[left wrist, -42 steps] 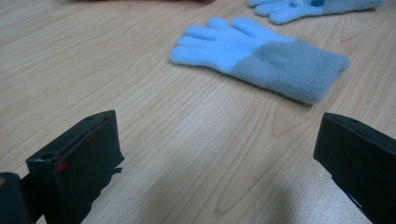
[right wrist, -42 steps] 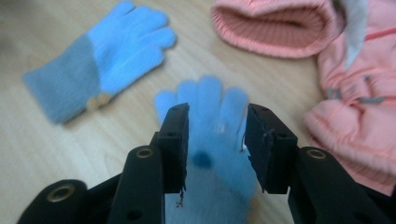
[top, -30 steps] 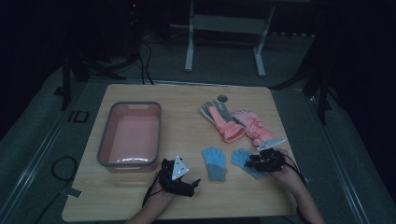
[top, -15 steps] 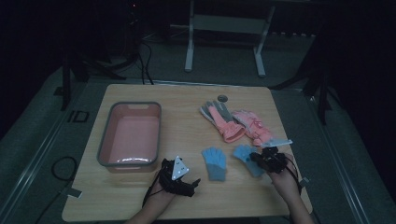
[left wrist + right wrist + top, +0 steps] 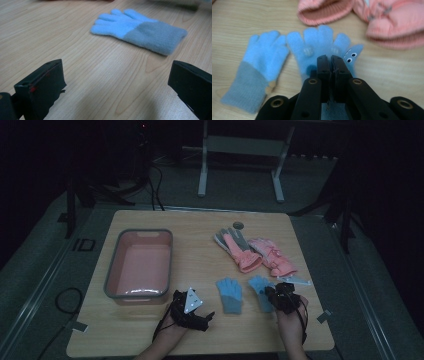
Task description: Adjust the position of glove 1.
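Two light blue knit gloves with grey cuffs lie flat near the table's front edge. My right gripper [image 5: 279, 296] [image 5: 331, 62] is shut, its jaws pinched together on the cuff end of the right blue glove [image 5: 258, 286] [image 5: 319, 42], whose fingers point away from me. The left blue glove [image 5: 230, 295] [image 5: 263, 65] [image 5: 140, 27] lies free beside it. My left gripper [image 5: 206, 315] [image 5: 115, 82] rests on the wood left of that glove, open wide with nothing between its jaws.
A pair of pink winter gloves [image 5: 242, 251] [image 5: 392, 22] lies behind the blue ones. At the left of the wooden table [image 5: 200, 240] stands a pink bin [image 5: 111, 275] with a grey rim. A small round disc [image 5: 238, 225] sits near the far edge.
My right gripper has slid a little toward me and leftward over the right blue glove's cuff. The left gripper and the other gloves have stayed put.
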`<state>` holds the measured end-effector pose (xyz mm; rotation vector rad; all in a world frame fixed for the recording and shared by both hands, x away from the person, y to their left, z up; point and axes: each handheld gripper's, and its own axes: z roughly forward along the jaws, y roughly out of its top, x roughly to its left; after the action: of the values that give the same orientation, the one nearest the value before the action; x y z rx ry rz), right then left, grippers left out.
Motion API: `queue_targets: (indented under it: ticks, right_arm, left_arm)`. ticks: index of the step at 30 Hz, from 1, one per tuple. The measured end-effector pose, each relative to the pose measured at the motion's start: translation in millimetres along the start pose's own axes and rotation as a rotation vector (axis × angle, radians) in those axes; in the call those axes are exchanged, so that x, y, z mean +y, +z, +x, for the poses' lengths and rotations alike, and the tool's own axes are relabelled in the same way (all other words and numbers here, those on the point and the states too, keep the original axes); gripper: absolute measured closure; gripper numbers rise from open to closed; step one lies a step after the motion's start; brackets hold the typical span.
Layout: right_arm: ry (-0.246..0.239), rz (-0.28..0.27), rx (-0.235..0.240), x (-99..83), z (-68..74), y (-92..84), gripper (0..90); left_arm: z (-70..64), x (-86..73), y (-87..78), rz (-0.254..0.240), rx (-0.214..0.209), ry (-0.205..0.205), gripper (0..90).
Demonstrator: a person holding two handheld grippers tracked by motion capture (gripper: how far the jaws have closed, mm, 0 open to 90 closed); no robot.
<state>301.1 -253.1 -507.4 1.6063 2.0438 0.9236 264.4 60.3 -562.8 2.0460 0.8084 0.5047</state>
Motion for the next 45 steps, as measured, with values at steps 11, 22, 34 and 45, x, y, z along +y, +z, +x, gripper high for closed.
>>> queue_targets:
  ticks: [11, 22, 34, 45]
  right_arm:
    - [0.03, 0.04, -0.077, -21.9, -2.7, 25.0, 77.2]
    - [-0.082, 0.04, -0.004, -2.6, -18.7, 12.2, 61.4]
    - [-0.393, 0.148, 0.211, 8.8, -38.2, 7.8, 60.3]
    - [-0.561, 0.185, 0.278, 11.1, -40.3, 18.1, 60.9]
  left_arm:
    - [0.0, 0.0, 0.1, 0.0, -0.001, 0.0, 0.9]
    - [0.0, -0.1, 0.0, 0.002, -0.003, -0.001, 0.9]
    - [0.5, -0.6, -1.0, -0.006, -0.016, 0.002, 0.9]
    - [0.8, -0.5, -0.7, -0.005, -0.024, 0.001, 0.9]
